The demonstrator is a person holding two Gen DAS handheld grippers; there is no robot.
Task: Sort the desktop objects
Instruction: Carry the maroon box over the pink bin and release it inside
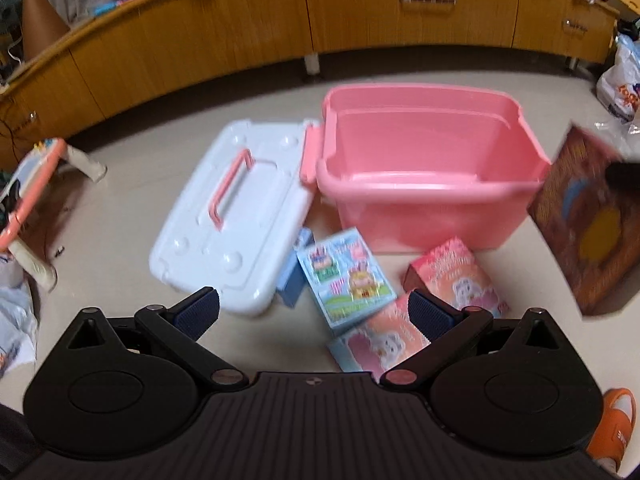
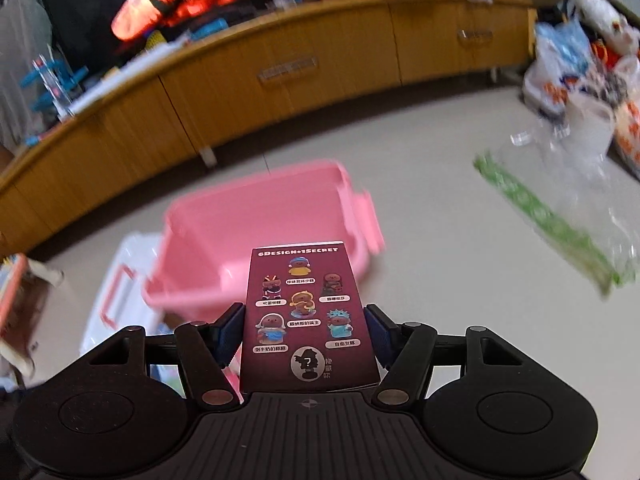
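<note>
An open pink storage bin (image 1: 432, 168) stands on the pale floor, its white lid (image 1: 232, 216) with a pink handle lying to its left. In front of the bin lie a light blue toy box (image 1: 346, 276) and two pink toy boxes (image 1: 456, 276) (image 1: 384, 340). My left gripper (image 1: 314, 314) is open and empty above these boxes. My right gripper (image 2: 306, 332) is shut on a maroon toy box (image 2: 306, 316), held in the air in front of the bin (image 2: 256, 240). That maroon box (image 1: 588, 220) also shows at the right of the left wrist view.
A long wooden cabinet (image 1: 320, 20) runs along the back. A small pink-edged stand (image 1: 36, 200) sits at the left. Plastic bags (image 2: 580, 92) and a clear bag with a green strip (image 2: 560, 208) lie at the right. An orange shoe (image 1: 612, 424) is at the bottom right.
</note>
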